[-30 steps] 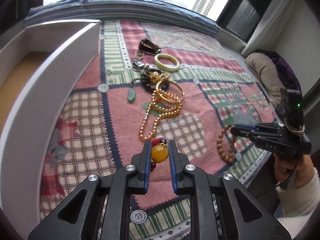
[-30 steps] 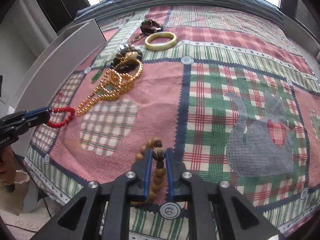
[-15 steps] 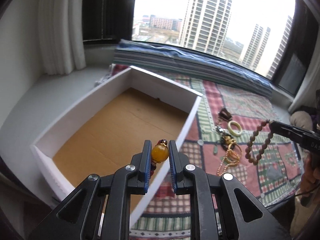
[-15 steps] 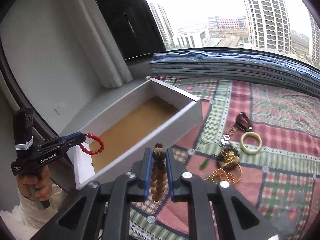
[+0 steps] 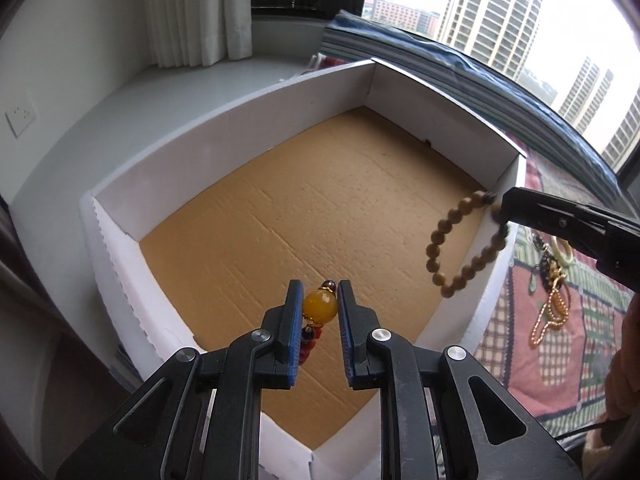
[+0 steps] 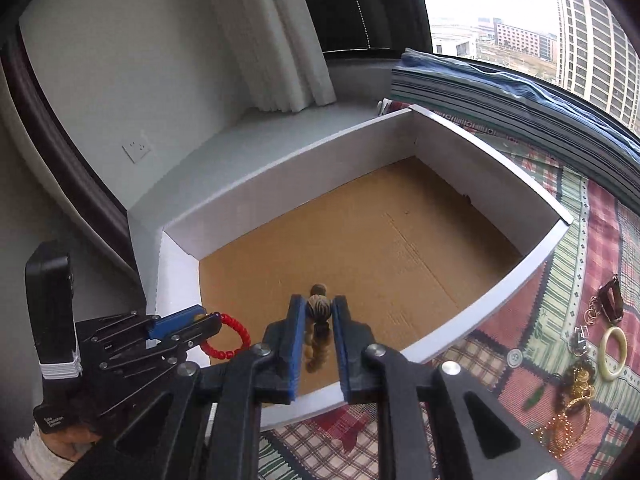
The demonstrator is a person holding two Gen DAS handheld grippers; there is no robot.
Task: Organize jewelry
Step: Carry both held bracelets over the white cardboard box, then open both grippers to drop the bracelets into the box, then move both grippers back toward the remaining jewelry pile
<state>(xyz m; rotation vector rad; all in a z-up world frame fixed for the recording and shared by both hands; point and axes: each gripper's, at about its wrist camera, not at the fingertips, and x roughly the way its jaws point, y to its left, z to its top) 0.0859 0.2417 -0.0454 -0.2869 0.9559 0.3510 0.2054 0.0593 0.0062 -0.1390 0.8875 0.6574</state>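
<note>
My left gripper (image 5: 319, 293) is shut on the big amber bead of a red bead bracelet (image 5: 319, 307), which hangs over the near part of a white box (image 5: 240, 136) with a bare brown cardboard floor. In the right wrist view the same gripper (image 6: 214, 320) shows at the box's left corner, the red bead loop (image 6: 232, 340) dangling from it. My right gripper (image 6: 319, 304) is shut on a wooden bead bracelet (image 6: 319, 308) above the box's near wall (image 6: 500, 284). From the left wrist view that bracelet (image 5: 460, 256) hangs over the box's right wall.
On the patchwork cloth (image 6: 520, 384) right of the box lies more jewelry: a cream bangle (image 6: 614, 354), gold bead chains (image 6: 572, 404), a dark clip (image 6: 610, 298). A grey sill, a white curtain and the window lie behind the box. A person's sleeve (image 6: 36, 456) shows at the lower left.
Both grippers have swung left from the cloth to over the white box, each carrying its bracelet. The jewelry pile has slid to the right edge of both views.
</note>
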